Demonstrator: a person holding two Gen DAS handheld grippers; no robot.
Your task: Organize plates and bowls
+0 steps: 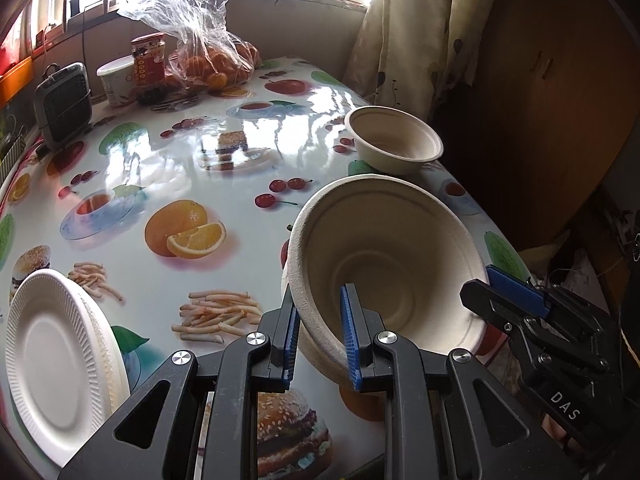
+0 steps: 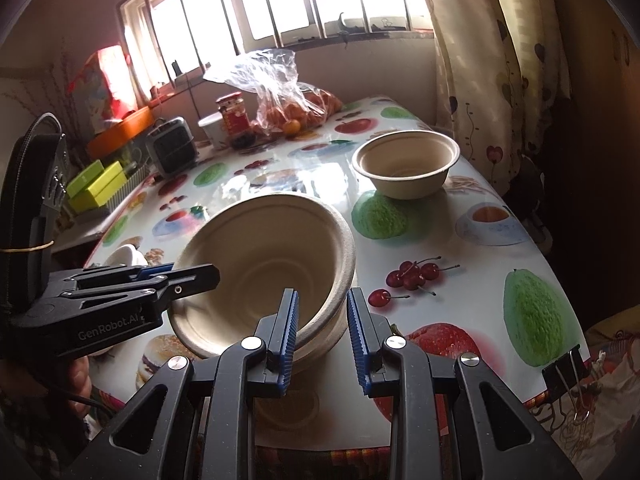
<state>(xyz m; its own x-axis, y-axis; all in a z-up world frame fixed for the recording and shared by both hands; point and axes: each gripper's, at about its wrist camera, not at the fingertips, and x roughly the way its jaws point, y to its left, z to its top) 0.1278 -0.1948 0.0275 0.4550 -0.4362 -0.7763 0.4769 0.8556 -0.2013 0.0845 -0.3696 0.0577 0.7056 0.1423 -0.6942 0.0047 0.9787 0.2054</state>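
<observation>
Left gripper (image 1: 320, 332) was clamped on the tilted bowl's (image 1: 384, 264) near rim, right gripper (image 2: 322, 338) straddled its right wall unclosed, second bowl (image 2: 406, 166) lay ahead-right.

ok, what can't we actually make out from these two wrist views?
- Foam plates, left wrist view: stack count unclear, cut by the left edge and hidden behind the left gripper.
- Tilted bowl, both views: whether it is one bowl or nested ones; its base is hidden behind the grippers.
- Right gripper, right wrist view: wall contact unclear.
- Jar label: too small.
</observation>
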